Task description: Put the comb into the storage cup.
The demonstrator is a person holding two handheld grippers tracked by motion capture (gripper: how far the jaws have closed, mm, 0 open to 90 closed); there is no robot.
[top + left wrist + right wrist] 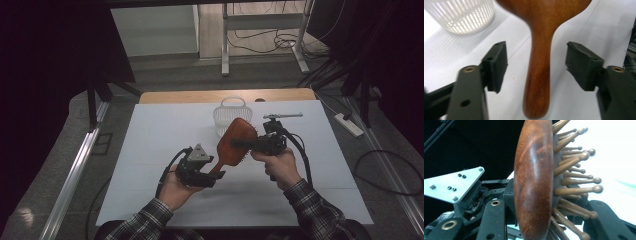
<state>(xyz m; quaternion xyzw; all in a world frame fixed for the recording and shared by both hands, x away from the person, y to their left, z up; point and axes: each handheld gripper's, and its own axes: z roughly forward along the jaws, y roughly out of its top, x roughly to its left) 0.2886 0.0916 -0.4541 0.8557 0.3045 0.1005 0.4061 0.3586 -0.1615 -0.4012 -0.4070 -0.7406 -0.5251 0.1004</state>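
Two grippers | right gripper (pixel 248 145) clamps hairbrush (pixel 232 142) head; bristles in right gripper view | left gripper (pixel 536 65) open around handle, untouched

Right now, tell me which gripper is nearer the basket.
Right. The right gripper grips the hairbrush by its head, just in front of the basket. The left gripper sits farther back, jaws open around the brush handle.

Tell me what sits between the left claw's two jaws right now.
The wooden hairbrush: its handle runs up the middle of the open left claw, with a gap to each pad and white table behind, as the left gripper view shows. The right claw grips its head.
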